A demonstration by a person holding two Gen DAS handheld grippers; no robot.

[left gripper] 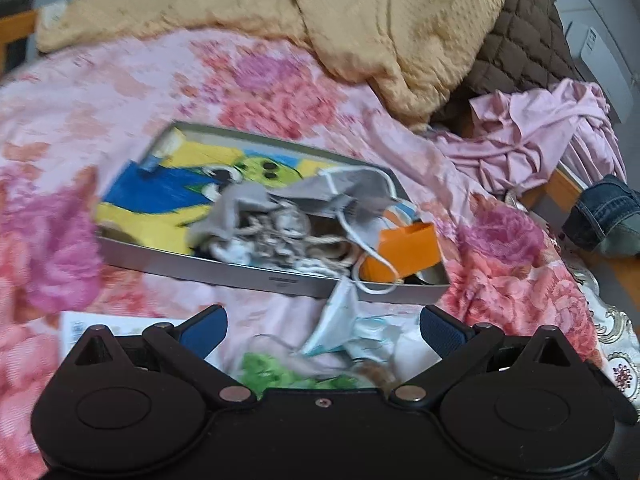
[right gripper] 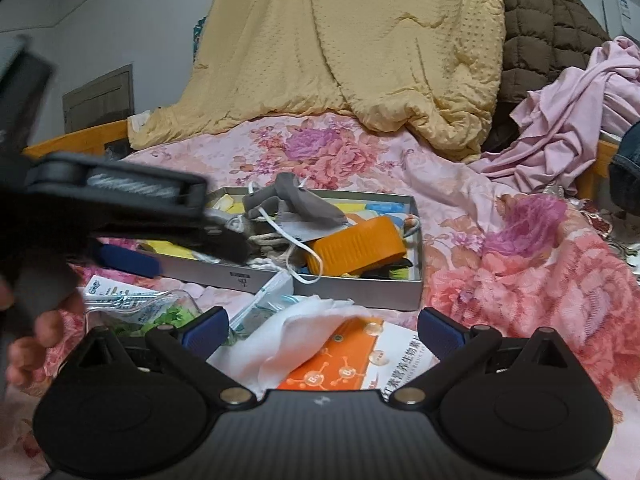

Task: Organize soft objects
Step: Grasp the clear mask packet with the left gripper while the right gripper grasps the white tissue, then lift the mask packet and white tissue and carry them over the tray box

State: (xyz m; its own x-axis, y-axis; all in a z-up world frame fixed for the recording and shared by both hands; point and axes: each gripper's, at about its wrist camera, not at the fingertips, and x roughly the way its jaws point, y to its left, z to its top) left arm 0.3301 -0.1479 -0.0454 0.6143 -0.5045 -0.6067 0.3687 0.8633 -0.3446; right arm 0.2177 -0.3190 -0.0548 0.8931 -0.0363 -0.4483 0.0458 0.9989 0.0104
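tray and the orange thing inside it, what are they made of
Tray: looks like thin metal, matte silver-grey, with straight crisp walls and a small stamped mark. Orange container: probably plastic, smooth and opaque with fine molded ribs along its side.

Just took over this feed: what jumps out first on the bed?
A shallow grey tin sits mid-bed on the floral sheet, stuffed with a grey face mask and an orange box. Behind it a yellow quilt is heaped against the wall. Both the left gripper and right gripper are open.
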